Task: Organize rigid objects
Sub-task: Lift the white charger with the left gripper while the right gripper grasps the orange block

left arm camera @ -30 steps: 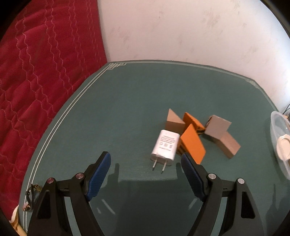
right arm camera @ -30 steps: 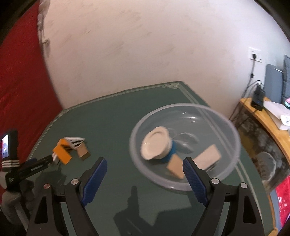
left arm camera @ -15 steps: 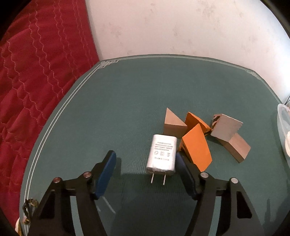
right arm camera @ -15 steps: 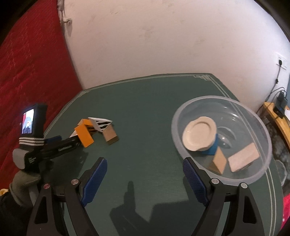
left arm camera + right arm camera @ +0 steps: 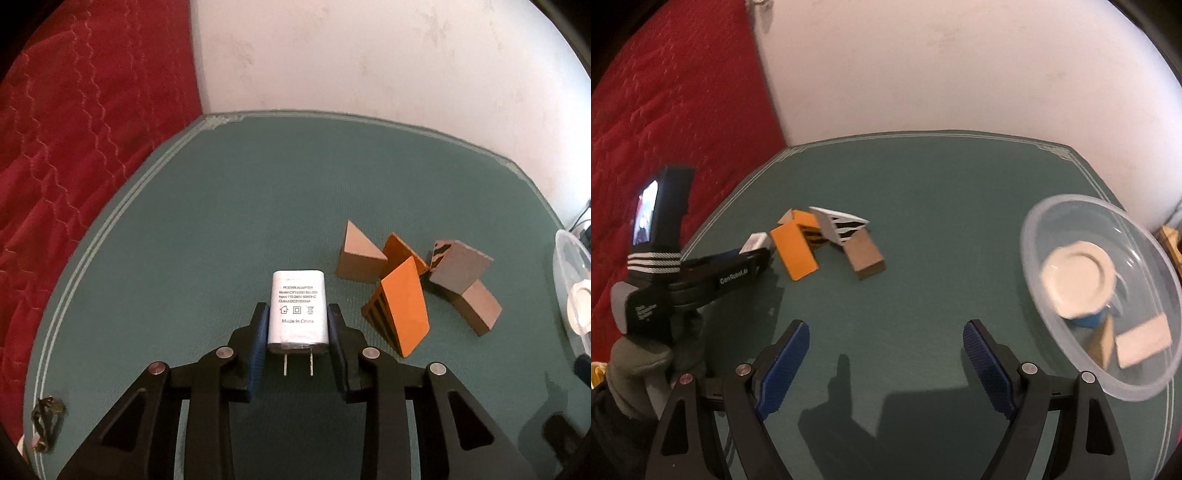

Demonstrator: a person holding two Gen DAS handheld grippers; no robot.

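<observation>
1. Since a second ago, the left gripper [image 5: 297, 321] has been brought forward over the adapter [image 5: 297, 311], which then lay ahead of wide-spread fingers; the right view has swung from the bowl toward the blocks.
2. The left jaws are closing, with the adapter between them; the blue pads [image 5: 260, 334] are seen against both of its long sides.
3. The adapter lies flat on the green table [image 5: 221, 206], label up, its two prongs pointing back toward the gripper body.
4. Just right of the adapter an orange block [image 5: 402, 306] with a striped side is found; it is not touched by the gripper.
5. Beyond it a tan wedge [image 5: 356, 254], a second orange piece [image 5: 400, 251], a grey block [image 5: 458, 267] and a brown block [image 5: 480, 308] are clustered, touching or nearly touching one another.
6. The right gripper [image 5: 886, 354] is held wide open with nothing between its fingers, above bare table.
7. In the right view the left gripper [image 5: 761, 251] is seen at the left, held by a gloved hand [image 5: 642, 354], with the adapter [image 5: 755, 242] at its tip.
8. A clear bowl [image 5: 1034, 236] stands at the table's right side, well apart from the cluster.
9. Inside it a white cup [image 5: 1078, 280] on a blue piece and two pale blocks [image 5: 1141, 341] are seen.
</observation>
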